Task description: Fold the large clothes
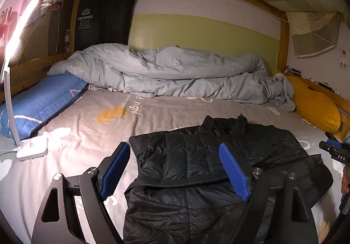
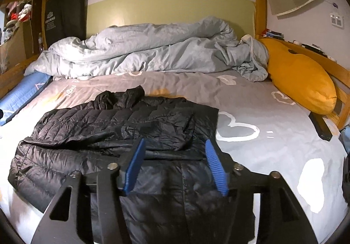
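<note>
I am hovering left gripper (image 1: 176, 169), right gripper (image 2: 176, 165) | jaws apart | over black quilted puffer jacket (image 2: 113, 132), lower centre of frame.

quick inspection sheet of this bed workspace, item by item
surface: grey printed bedsheet, lit brightly on the left side
job's things: black puffer jacket lying flat on the sheet, partly folded, with its sleeves drawn in over the body
clutter: crumpled grey duvet along the back, blue pillow at left, yellow pillow at right, dark flat item by the right rail
grippers: left tool open above the jacket, holding nothing; right tool open above the jacket, holding nothing
cables: white lead running from the lamp base
surroundings: wooden bed frame, green and white wall, black hanging bag, wall switches
</note>
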{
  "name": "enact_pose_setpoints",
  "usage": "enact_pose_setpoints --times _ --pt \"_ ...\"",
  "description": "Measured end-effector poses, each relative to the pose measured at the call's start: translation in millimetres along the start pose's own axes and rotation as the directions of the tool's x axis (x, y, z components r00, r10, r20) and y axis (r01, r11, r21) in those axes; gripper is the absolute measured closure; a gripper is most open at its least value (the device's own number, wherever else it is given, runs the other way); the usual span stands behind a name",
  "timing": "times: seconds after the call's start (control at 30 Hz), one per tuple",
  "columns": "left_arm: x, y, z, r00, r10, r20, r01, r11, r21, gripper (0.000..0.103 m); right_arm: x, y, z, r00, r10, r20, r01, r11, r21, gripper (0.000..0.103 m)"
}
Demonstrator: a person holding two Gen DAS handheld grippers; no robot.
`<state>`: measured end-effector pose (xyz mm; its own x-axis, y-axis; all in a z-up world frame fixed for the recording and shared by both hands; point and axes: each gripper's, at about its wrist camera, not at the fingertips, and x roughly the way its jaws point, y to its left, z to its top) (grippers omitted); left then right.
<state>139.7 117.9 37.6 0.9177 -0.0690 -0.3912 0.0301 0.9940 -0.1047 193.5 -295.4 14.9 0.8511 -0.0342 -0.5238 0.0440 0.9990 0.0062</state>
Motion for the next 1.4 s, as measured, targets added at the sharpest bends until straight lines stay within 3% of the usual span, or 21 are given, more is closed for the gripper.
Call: enact_pose_setpoints --times 0.27,0.37,0.5,0.57,0.67,0.7,0.77,0.83,0.93,1.0,1.03,1.1,1.13,1.17,1.2,1.23,1.27,1.4 --pt "-17.1 3.5 -7.9 0.997 0.058 0.047 -0.058 0.998 0.005 0.012 -7.1 -15.0 -9.4 1.0 -0.021 0.017 0.021 1.0 0.012 0.011" --pt "-17.9 6.1 -9.3 0.997 0.06 0.049 -0.06 0.998 -0.005 0.0 -4.4 -23.9 -7.9 0.999 -0.031 0.017 0.03 0.999 0.026 0.008" --pt "-10.8 13.8 -8.6 0.996 0.084 0.039 -0.084 0.996 0.0 0.0 2.1 -38.5 -4.3 1.0 -0.021 -0.011 0.021 0.999 0.043 0.006" --pt "-1.1 22.7 -9.2 0.996 0.089 0.003 -0.089 0.996 -0.015 0.0 2.5 -45.8 -2.8 0.999 -0.04 -0.015 0.041 0.998 0.043 0.006" --pt "21.2 38.6 -14.1 0.994 0.032 -0.108 -0.04 0.997 -0.071 0.0 4.8 -57.5 -0.9 0.999 -0.028 -0.028 0.03 0.998 0.05 0.006" --pt "30.6 43.1 -17.2 0.988 -0.001 -0.156 -0.013 0.996 -0.09 0.0 7.9 -61.0 -0.9 0.999 -0.026 -0.043 0.028 0.998 0.052 0.006" --pt "55.9 52.0 -29.4 0.951 -0.088 -0.297 0.048 0.989 -0.139 0.0 17.6 -66.9 -2.7 0.995 -0.009 -0.096 0.014 0.998 0.054 0.006" --pt "75.6 61.4 -46.6 0.91 -0.111 -0.4 0.026 0.977 -0.211 0.001 29.4 -73.3 -6.7 0.989 0.004 -0.148 0.007 0.998 0.069 0.007" --pt "90.6 66.6 -63.7 0.868 -0.188 -0.46 0.055 0.956 -0.287 0.009 51.2 -84.7 -15.1 0.972 0.056 -0.23 -0.033 0.994 0.102 0.01" --pt "96.0 63.9 -71.0 0.855 -0.19 -0.483 0.055 0.959 -0.279 0.021 73.0 -96.9 -22.2 0.948 0.065 -0.311 -0.018 0.989 0.15 0.016" --pt "96.5 61.0 -73.8 0.859 -0.159 -0.486 0.036 0.967 -0.253 0.027 80.6 -103.4 -26.7 0.936 0.077 -0.343 -0.011 0.982 0.189 0.023" --pt "93.4 52.7 -74.5 0.873 -0.12 -0.473 0.027 0.98 -0.198 0.05 91.2 -113.6 -34.3 0.909 0.158 -0.385 -0.047 0.958 0.283 0.03" --pt "91.4 47.8 -74.2 0.875 -0.118 -0.469 0.04 0.984 -0.173 0.056 93.5 -114.4 -36.5 0.901 0.195 -0.388 -0.075 0.95 0.302 0.035" --pt "89.8 44.3 -73.0 0.877 -0.116 -0.466 0.049 0.987 -0.154 0.072 94.1 -113.2 -37.4 0.899 0.203 -0.388 -0.084 0.95 0.302 0.051" --pt "87.2 40.6 -71.6 0.881 -0.114 -0.46 0.056 0.989 -0.137 0.085 94.3 -109.6 -38.2 0.9 0.194 -0.39 -0.082 0.955 0.285 0.061" --pt "84.5 39.2 -69.6 0.886 -0.112 -0.45 0.058 0.989 -0.134 0.089 93.2 -104.1 -38.2 0.902 0.177 -0.393 -0.079 0.964 0.253 0.082" --pt "78.9 37.0 -67.4 0.894 -0.118 -0.432 0.065 0.989 -0.135 0.092 88.7 -98.0 -37.3 0.911 0.157 -0.381 -0.076 0.973 0.219 0.095" --pt "35.9 37.0 -54.4 0.946 -0.143 -0.292 0.104 0.984 -0.146 0.093 40.5 -76.1 -23.8 0.973 0.086 -0.212 -0.065 0.992 0.105 0.098"
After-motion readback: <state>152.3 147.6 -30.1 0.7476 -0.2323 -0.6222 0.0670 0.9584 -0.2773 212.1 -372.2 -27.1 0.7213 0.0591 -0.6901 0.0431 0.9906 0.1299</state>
